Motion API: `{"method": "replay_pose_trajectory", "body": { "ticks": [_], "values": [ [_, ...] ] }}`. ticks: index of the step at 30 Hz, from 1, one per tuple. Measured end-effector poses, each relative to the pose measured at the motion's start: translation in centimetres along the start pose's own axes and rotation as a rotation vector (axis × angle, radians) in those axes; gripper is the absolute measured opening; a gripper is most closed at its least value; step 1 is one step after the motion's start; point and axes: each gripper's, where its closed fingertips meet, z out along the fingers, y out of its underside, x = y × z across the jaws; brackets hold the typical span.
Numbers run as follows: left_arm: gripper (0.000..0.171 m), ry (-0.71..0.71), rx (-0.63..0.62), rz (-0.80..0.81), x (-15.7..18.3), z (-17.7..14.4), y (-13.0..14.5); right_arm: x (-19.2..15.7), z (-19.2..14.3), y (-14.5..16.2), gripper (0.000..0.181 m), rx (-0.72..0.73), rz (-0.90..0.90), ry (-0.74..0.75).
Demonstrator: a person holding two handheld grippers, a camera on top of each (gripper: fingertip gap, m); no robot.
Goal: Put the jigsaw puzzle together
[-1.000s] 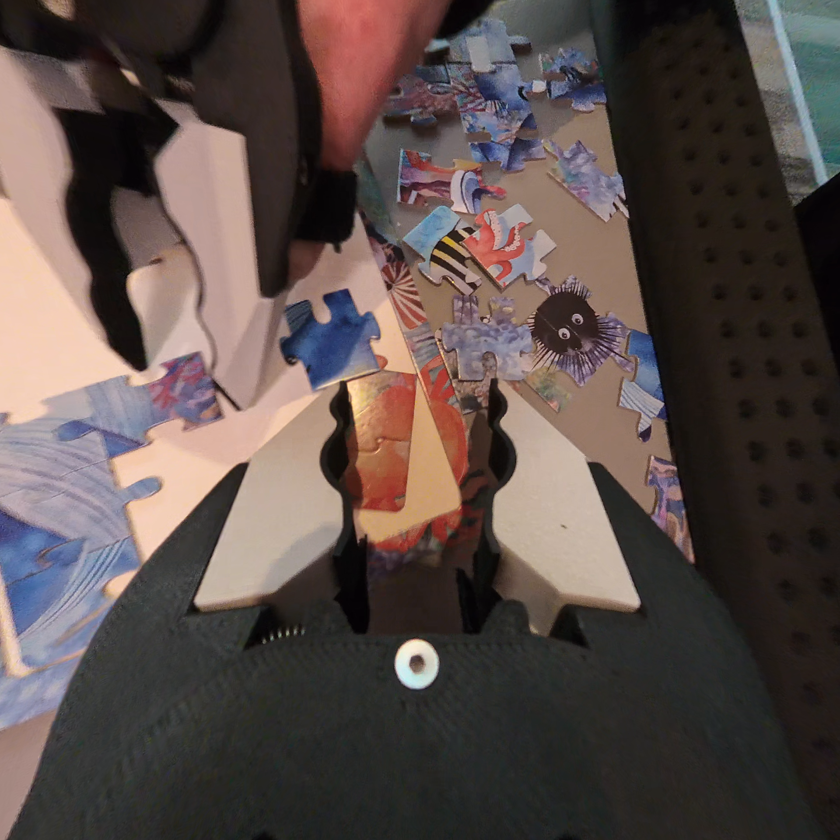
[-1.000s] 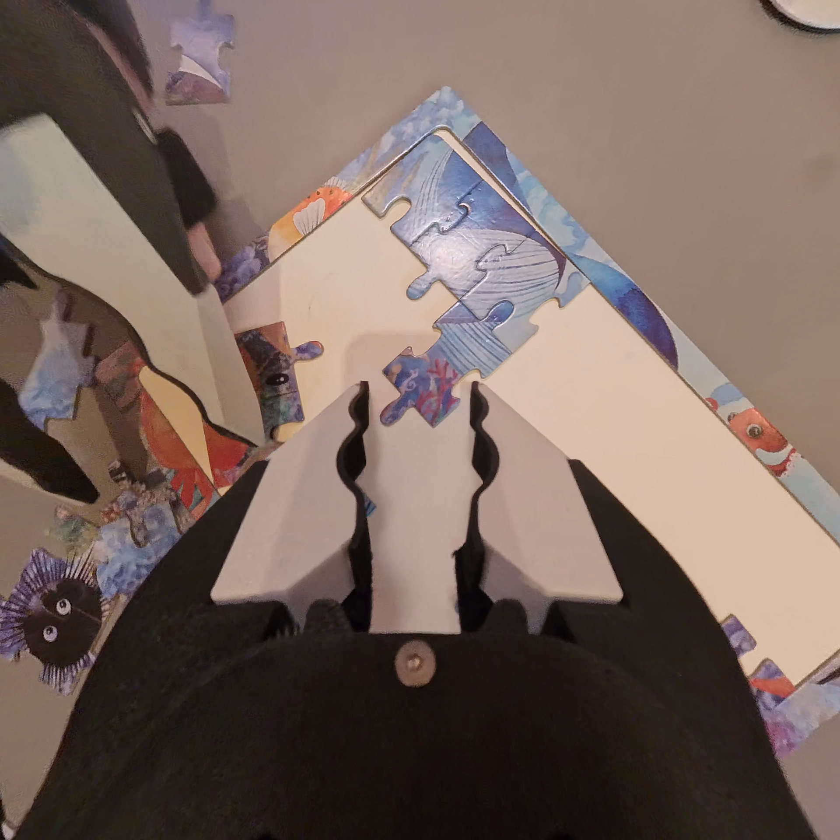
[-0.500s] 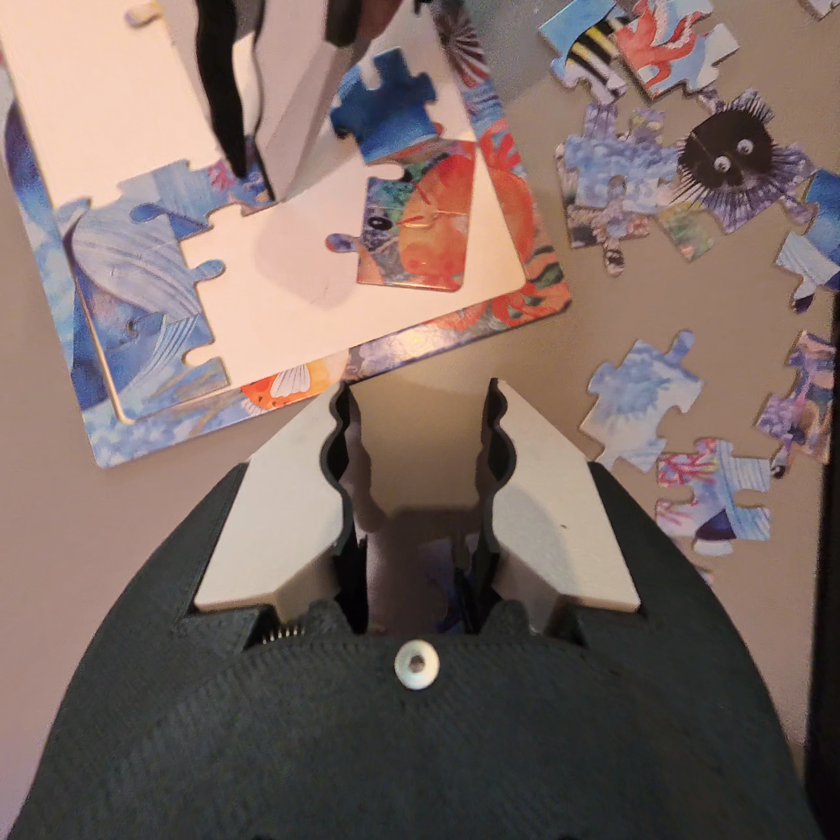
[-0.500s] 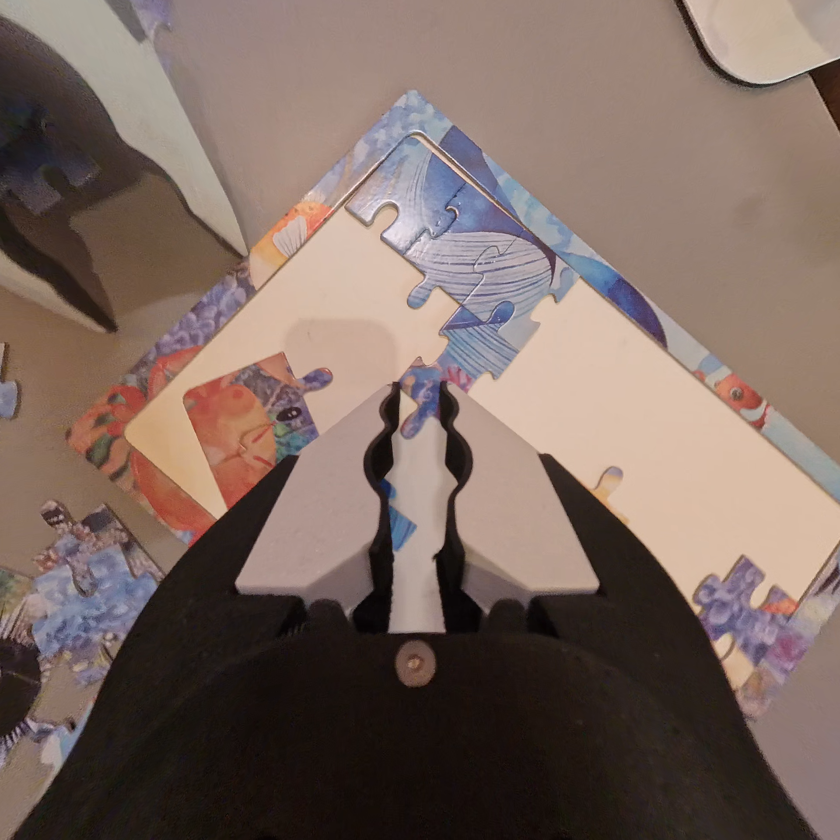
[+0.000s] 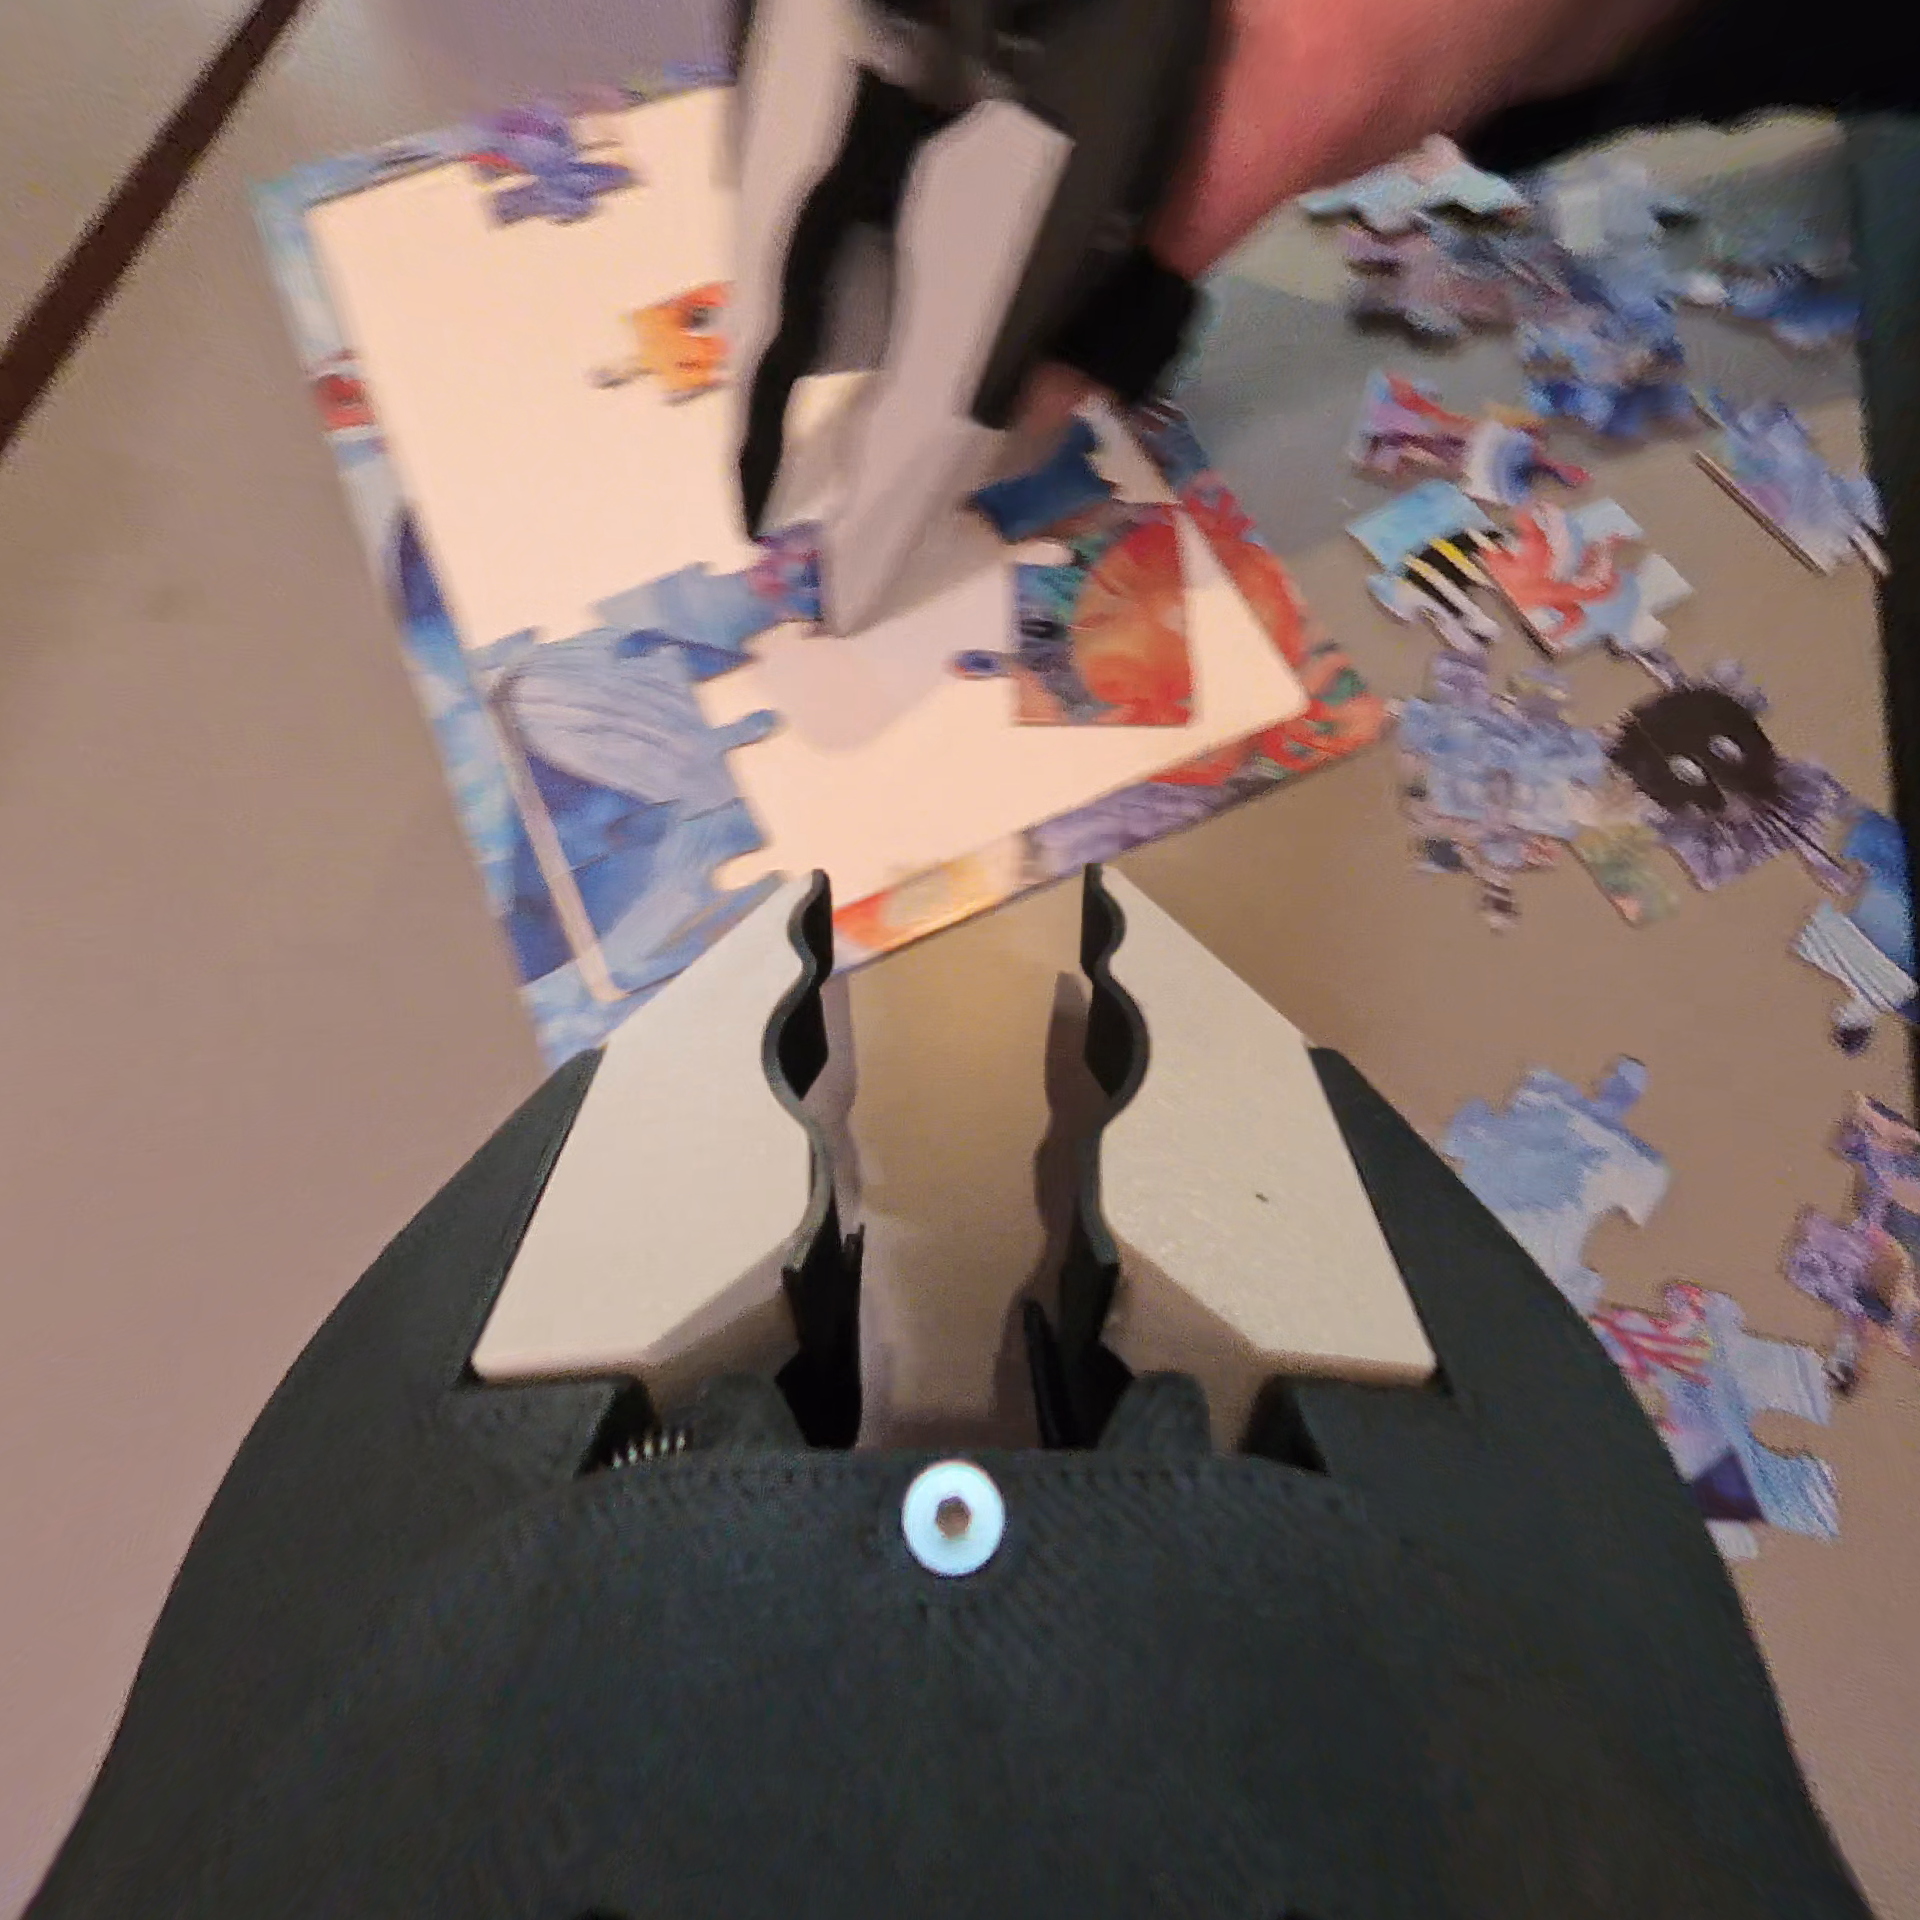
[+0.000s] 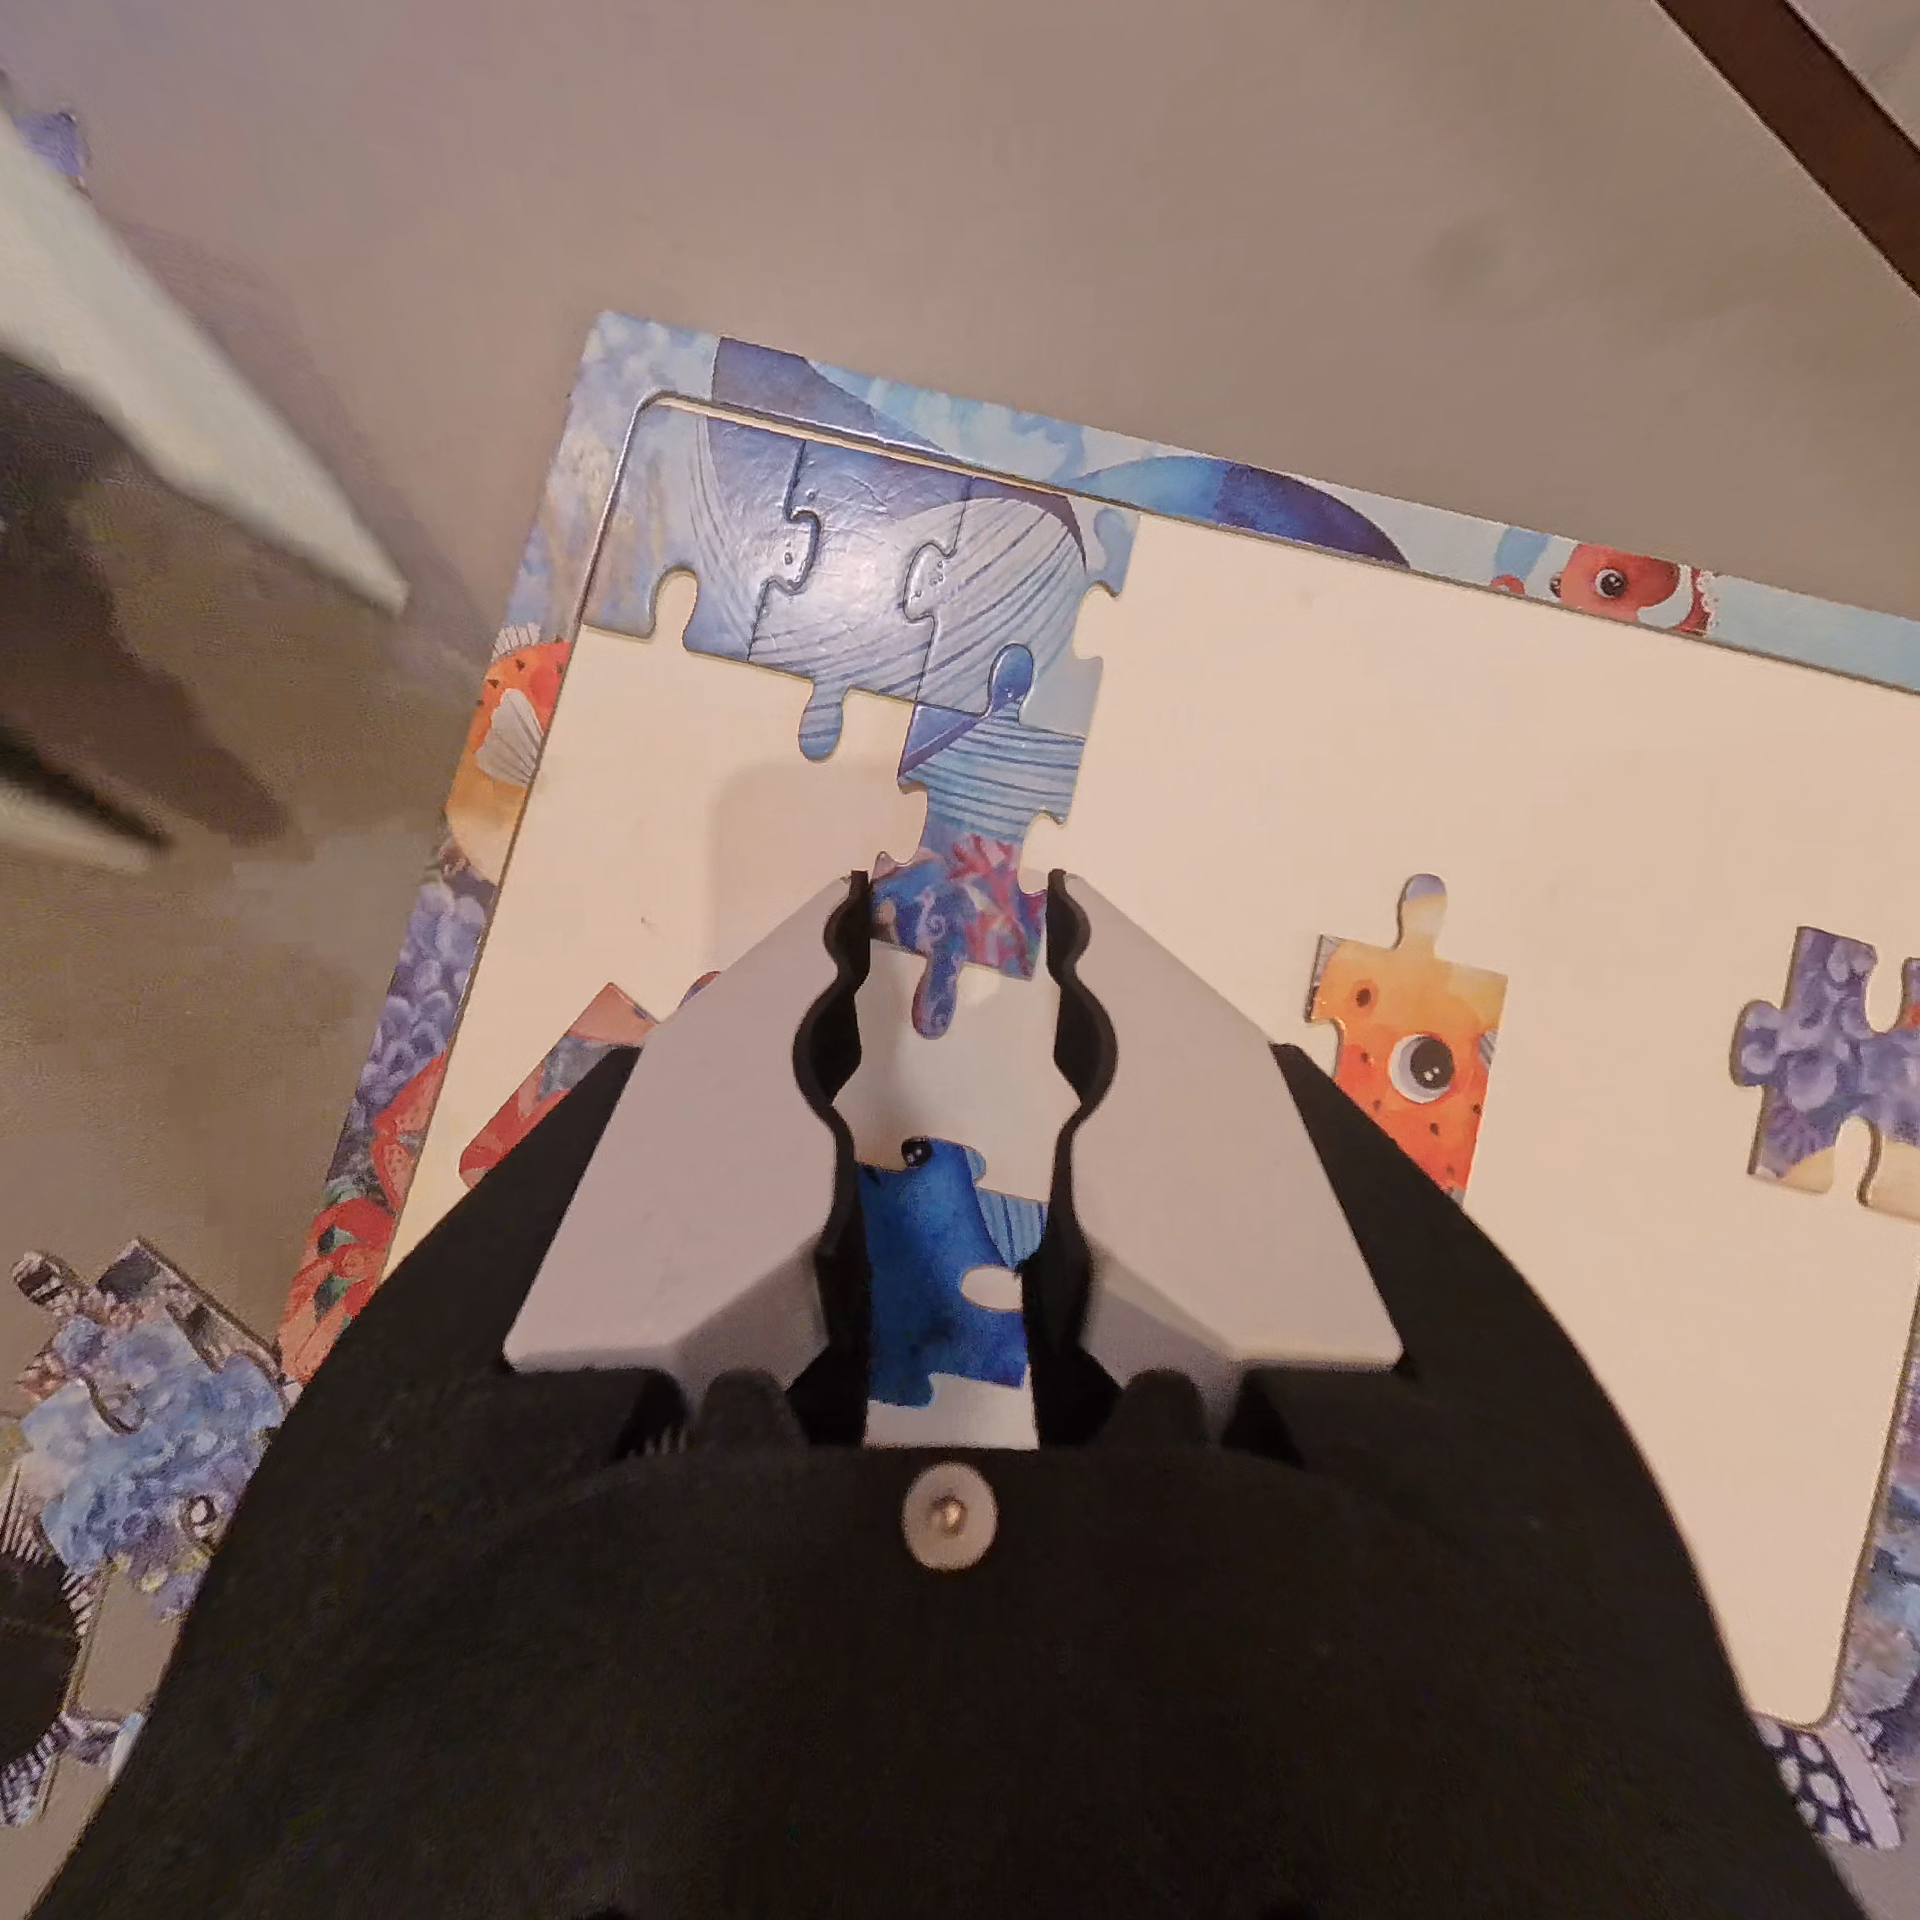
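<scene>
The right gripper (image 6: 954,883) hangs over the puzzle tray (image 6: 1455,790), its jaws parted with nothing clamped, the tips on either side of a blue-and-pink coral piece (image 6: 961,914) at the foot of the joined whale pieces (image 6: 883,582). Whether the tips touch that piece I cannot tell. Its own camera alone shows a deep blue piece (image 6: 935,1278) lying on the tray between the fingers, closer to the palm, plus an orange fish piece (image 6: 1403,1049) and a purple coral piece (image 6: 1829,1060) lying apart on the bare board to the right.

The left gripper (image 5: 951,894) is held back off the tray's near edge, jaws apart and empty, above the bare tabletop (image 5: 208,727). From there you see what the other camera misses: the right gripper from outside, a hand (image 5: 1299,114) behind it, an orange corner piece (image 5: 1112,634) seated in the tray, and the loose pieces (image 5: 1538,582) scattered on the table beside the tray, a black spiky urchin piece (image 5: 1704,769) among them. That view is blurred.

The table is plain greyish tan, with a dark edge (image 6: 1808,114) at its far side.
</scene>
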Motion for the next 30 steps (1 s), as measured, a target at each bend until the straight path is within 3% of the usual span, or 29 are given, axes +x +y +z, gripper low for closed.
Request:
{"method": "replay_pose_trajectory", "body": {
  "ticks": [5, 10, 20, 30],
  "values": [
    [0.041, -0.102, -0.019, -0.158, -5.9, 0.3, 0.6, 0.0, 0.0, 0.0, 0.032, 0.009, -0.016, -0.015],
    [0.038, -0.094, -0.099, -0.122, -6.2, 2.5, 2.1, 0.0, -0.2, 0.1, 0.032, 0.007, -0.02, -0.029],
    [0.039, -0.131, -0.109, -0.17, -7.2, 1.6, 2.6, -0.4, 0.4, -0.6, 0.032, -0.015, 0.032, -0.029],
    [0.067, -0.059, -0.089, -0.306, -7.1, 0.8, 2.9, -0.5, 0.8, -1.1, 0.031, -0.029, 0.033, 0.016]
  ]
}}
